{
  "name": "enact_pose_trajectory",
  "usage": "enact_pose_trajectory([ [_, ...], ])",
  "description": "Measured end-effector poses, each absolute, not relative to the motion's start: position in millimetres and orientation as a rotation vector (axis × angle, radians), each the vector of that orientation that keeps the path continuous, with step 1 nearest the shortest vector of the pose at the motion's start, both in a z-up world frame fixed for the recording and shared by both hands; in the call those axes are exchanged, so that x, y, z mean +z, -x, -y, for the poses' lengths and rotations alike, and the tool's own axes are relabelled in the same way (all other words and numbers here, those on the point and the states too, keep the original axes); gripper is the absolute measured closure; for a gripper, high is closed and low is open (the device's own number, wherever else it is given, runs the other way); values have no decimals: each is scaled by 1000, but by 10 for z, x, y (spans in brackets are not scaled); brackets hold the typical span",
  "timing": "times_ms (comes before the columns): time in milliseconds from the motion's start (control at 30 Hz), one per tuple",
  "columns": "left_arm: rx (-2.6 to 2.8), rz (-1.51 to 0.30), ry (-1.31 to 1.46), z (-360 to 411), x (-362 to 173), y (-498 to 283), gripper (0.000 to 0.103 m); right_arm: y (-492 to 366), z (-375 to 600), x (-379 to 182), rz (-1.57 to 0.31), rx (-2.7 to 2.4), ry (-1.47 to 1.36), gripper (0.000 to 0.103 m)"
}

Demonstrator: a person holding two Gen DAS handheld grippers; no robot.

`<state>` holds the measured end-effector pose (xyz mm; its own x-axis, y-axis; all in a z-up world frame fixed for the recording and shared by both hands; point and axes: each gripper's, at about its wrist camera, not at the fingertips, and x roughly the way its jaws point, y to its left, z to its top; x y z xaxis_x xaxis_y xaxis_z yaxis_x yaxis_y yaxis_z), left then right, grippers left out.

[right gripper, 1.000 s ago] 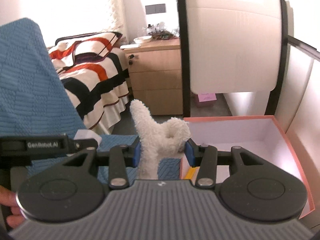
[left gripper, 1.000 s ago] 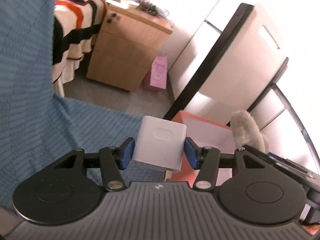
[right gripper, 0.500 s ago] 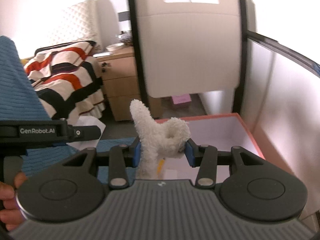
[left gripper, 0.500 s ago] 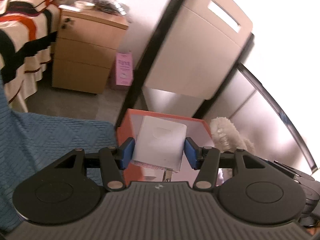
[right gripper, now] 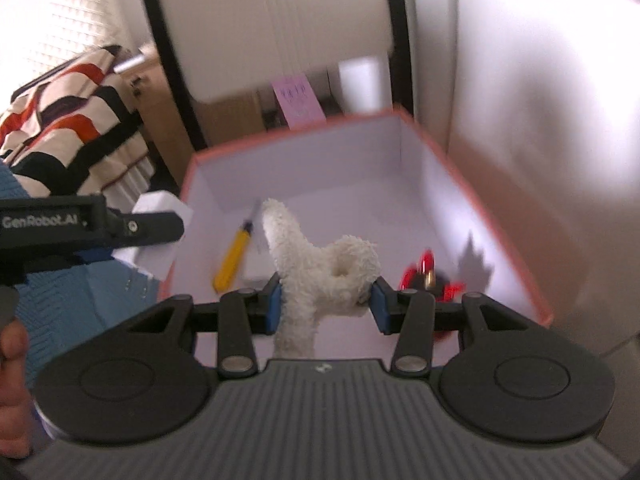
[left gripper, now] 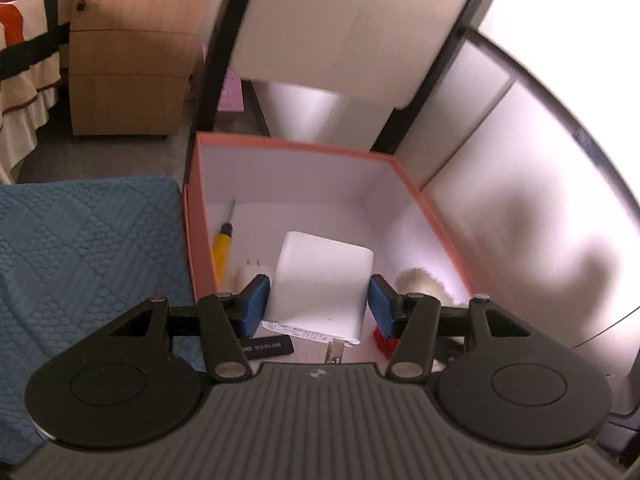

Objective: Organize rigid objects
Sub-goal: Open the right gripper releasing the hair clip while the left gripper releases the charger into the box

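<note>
Charger block (left gripper: 320,280), white and smooth, sits clamped between the blue pads of the left tool (left gripper: 319,300), hanging just above the open orange box (left gripper: 192,216) and inside its rim. The right tool (right gripper: 325,304) grips a fluffy white plush toy (right gripper: 320,268) over the same box. On the box floor lie a yellow-handled screwdriver (left gripper: 222,246) against the left wall, a small white plug adapter (left gripper: 250,272) beside it, a black tag (left gripper: 266,347) and a red-and-black item (right gripper: 426,276) toward the right wall. Left of the box is a blue quilted cover (left gripper: 88,248).

To do this step well, I judge the block should go down onto bare floor in the middle of the box, clear of the screwdriver and adapter, and be let go only once it rests flat. The plush is soft, so it arguably belongs elsewhere.

Readable writing: "GenRobot.AI" on the left tool's body in the right wrist view. The tag's print is too small to read.
</note>
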<state>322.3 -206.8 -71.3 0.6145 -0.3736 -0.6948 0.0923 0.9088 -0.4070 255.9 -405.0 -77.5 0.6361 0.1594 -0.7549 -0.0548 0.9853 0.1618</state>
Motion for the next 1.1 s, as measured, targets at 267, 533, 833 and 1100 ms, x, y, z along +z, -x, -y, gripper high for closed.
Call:
enact_pose_trajectory([
  [267, -301, -981, 344, 2250, -1044, -3316, 43, -2596, 4154, -1084, -956, 107, -168, 56],
  [533, -303, -1021, 341, 2263, -1119, -3317, 41, -2587, 4153, -1150, -969, 100, -180, 54],
  [833, -307, -933, 356, 2117, -701, -3233, 35, -2619, 4173, -907, -944, 104, -195, 53],
  [1100, -326, -819, 357, 1908, -109, -3020, 35, -2496, 4079, -321, -835, 133, -181, 50],
])
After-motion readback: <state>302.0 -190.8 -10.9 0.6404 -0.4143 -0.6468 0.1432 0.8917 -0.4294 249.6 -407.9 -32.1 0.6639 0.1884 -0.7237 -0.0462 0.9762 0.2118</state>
